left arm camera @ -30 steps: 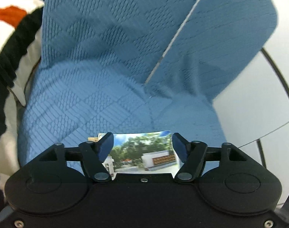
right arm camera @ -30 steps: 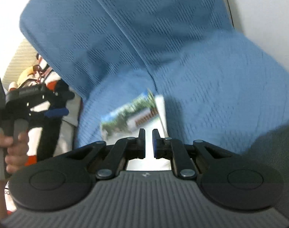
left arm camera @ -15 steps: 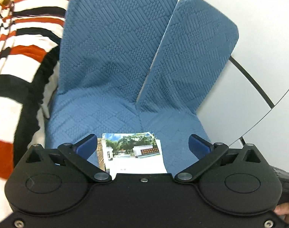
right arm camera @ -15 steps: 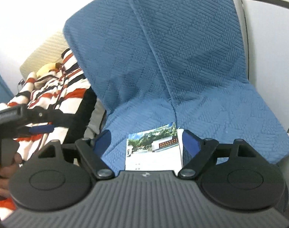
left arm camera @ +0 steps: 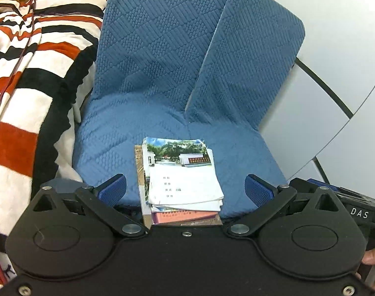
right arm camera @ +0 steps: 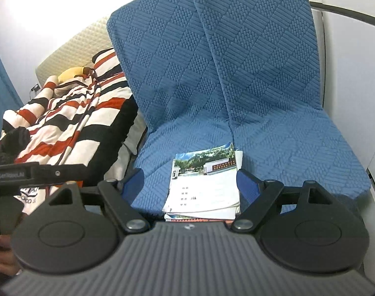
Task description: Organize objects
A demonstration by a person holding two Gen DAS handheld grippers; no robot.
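- The left tongs [left arm camera: 185,188] stand wide open and empty; their blue pads [left arm camera: 113,187] flank the stack of booklets [left arm camera: 182,180] without touching it.
- The right tongs [right arm camera: 188,185] are open too, with nothing pinched, and the same stack [right arm camera: 204,187] shows between their jaws, clear of both pads.
- The stack lies flat on the seat of the blue quilted cushion [left arm camera: 143,128], near its front edge, the photo-covered booklet on top and a reddish one beneath; the edges are slightly fanned, not squared.
- To finish this step well, I judge both tongs should back off straight, so that no pad catches a loose corner; if tidying is wanted, a light nudge from both sides would square the pile.
- To the left lies a striped blanket [left arm camera: 27,79], apart from the stack; behind rises the cushion's split backrest.
- Against a second ago: the left jaws have just been opening from a narrower stance around the top booklet, the right jaws from nearly closed, and both views now take in far more of the cushion, the stack lying further from the pads.
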